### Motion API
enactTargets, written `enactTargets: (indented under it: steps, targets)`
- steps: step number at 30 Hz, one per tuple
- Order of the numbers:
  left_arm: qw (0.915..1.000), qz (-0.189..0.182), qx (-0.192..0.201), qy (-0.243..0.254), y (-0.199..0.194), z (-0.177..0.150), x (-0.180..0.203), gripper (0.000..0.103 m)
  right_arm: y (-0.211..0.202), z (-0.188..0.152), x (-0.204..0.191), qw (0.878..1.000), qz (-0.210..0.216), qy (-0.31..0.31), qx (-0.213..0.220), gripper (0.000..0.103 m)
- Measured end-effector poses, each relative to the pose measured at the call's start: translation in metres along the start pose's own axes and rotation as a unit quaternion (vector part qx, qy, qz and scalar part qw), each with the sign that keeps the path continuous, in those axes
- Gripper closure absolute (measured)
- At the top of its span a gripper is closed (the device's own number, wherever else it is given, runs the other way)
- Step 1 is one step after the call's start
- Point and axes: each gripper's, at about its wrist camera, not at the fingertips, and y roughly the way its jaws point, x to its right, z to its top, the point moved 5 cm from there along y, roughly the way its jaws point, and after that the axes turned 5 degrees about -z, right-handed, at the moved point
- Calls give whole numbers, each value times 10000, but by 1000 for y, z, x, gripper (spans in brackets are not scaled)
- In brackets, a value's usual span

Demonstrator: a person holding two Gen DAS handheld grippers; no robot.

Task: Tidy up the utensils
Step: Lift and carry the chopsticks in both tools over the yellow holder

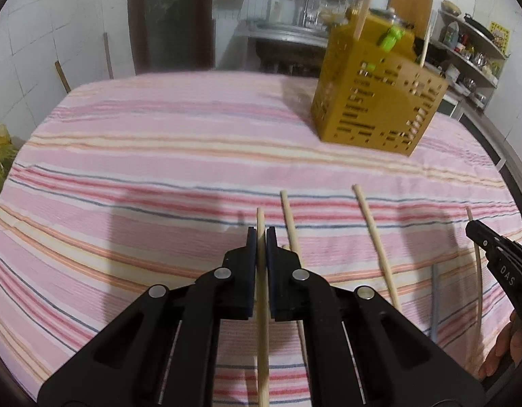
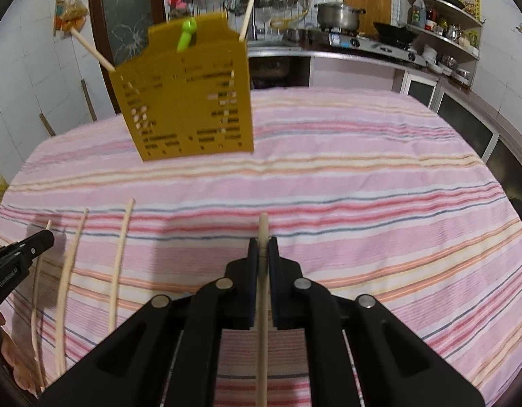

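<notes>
A mustard-yellow perforated utensil holder (image 1: 376, 95) stands on the striped tablecloth at the far side; it also shows in the right wrist view (image 2: 186, 98). It holds two wooden chopsticks (image 1: 362, 10) and a green utensil (image 1: 391, 37). My left gripper (image 1: 261, 237) is shut on a wooden chopstick (image 1: 262, 322) lying along its fingers. Two loose chopsticks (image 1: 376, 247) lie on the cloth just to its right. My right gripper (image 2: 263, 247) is shut on another chopstick (image 2: 262, 339). Each gripper's tip shows at the edge of the other's view (image 1: 478, 232).
The table is covered with a pink striped cloth (image 2: 362, 186). Behind it run a kitchen counter with a pot (image 2: 339, 17), a gas stove (image 2: 379, 44), hanging utensils and corner shelves (image 2: 440, 27). A dark door (image 2: 125, 27) stands at the back left.
</notes>
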Motion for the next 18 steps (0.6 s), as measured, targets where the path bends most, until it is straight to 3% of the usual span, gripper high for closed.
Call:
enactTargets:
  steps: [10, 18]
  targets:
    - [9958, -118, 903, 86, -59, 25, 1, 99, -41, 18, -4, 9968, 282, 92, 741, 97]
    - [9902, -242, 1373, 31, -99, 32, -4, 99, -78, 25, -8, 9907, 418, -31, 1296, 97]
